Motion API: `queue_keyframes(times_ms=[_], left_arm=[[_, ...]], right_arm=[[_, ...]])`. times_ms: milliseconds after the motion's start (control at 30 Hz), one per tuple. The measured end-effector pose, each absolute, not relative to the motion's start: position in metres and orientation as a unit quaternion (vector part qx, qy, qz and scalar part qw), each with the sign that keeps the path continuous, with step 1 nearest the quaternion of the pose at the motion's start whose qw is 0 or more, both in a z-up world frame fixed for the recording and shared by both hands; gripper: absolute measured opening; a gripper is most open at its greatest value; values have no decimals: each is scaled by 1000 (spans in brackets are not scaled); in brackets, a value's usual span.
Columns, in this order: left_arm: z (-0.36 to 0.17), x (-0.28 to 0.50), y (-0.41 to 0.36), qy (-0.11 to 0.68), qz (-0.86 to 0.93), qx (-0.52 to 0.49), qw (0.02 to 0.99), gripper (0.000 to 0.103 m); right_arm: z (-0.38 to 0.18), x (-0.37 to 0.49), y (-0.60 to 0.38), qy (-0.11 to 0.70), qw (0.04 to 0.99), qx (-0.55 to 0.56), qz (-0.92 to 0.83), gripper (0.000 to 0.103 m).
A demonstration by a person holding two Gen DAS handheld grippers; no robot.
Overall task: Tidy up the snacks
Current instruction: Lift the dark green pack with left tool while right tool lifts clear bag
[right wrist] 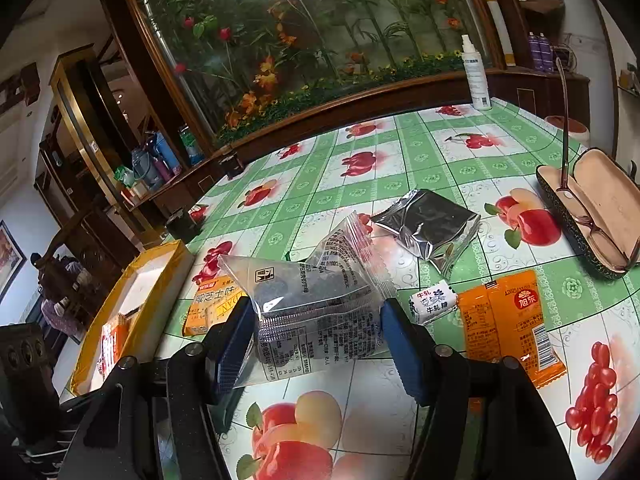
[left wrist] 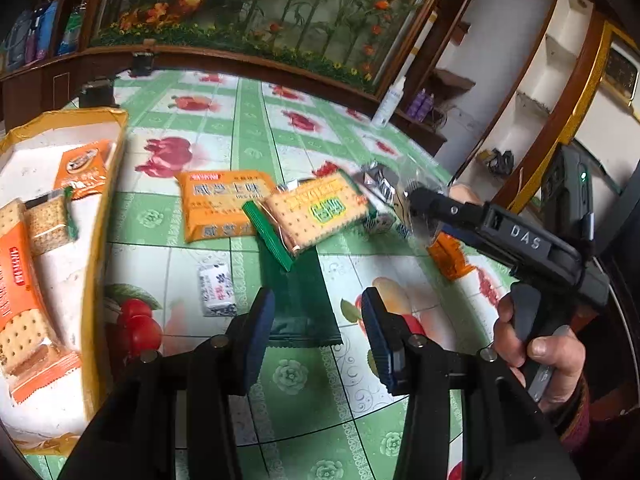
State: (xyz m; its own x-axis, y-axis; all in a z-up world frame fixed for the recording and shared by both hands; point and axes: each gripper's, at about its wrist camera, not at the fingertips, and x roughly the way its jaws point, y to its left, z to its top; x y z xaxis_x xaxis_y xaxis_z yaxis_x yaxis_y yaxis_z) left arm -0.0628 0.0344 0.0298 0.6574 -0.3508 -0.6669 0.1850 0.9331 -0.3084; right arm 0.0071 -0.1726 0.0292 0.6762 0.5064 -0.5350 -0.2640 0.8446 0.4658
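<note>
Here, a fruit-print tablecloth (left wrist: 248, 128) fronts a floral mural; the yellow-rimmed tray (left wrist: 105, 216) holds cracker packets, the left gripper (left wrist: 318, 332) empty and parted. Opposite, the right gripper (right wrist: 316, 340) clamps a clear snack packet (right wrist: 312, 304) above the table.

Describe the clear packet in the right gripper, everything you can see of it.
The clear packet is a see-through plastic wrapper with crimped end seals, black printed text and a small bin symbol, and something dark inside. It sits between the right gripper pads, which press its sides, and it is lifted above the tablecloth, tilted, with one sealed end pointing up and away. Nothing else visibly touches it.
</note>
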Motion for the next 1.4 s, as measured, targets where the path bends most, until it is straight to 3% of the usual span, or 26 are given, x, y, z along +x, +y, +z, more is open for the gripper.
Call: queue_keyframes(times_ms=[67, 133, 233, 300, 333, 467, 600, 933, 1400], left_arm=[[25, -51, 29, 414, -136, -97, 895, 63], [20, -40, 24, 435, -119, -89, 888, 67], [11, -20, 8, 469, -101, -59, 876, 67], [8, -9, -16, 479, -47, 33, 876, 59], [6, -6, -24, 478, -35, 63, 875, 46], [4, -7, -31, 458, -36, 68, 885, 43], [7, -29, -30, 468, -79, 32, 879, 43], [24, -57, 8, 470, -204, -179, 840, 43], [86, -98, 75, 384, -177, -223, 878, 43]], right_arm=[[28, 8, -172, 344, 894, 182, 221, 69], [29, 7, -173, 342, 894, 184, 222, 69], [31, 6, -175, 337, 896, 186, 223, 69], [31, 6, -176, 337, 893, 191, 228, 70], [30, 6, -177, 338, 892, 193, 230, 70], [29, 7, -180, 341, 887, 204, 234, 70], [28, 10, -183, 345, 881, 215, 240, 70], [28, 9, -182, 339, 885, 211, 238, 69], [47, -8, -135, 333, 888, 159, 276, 70]])
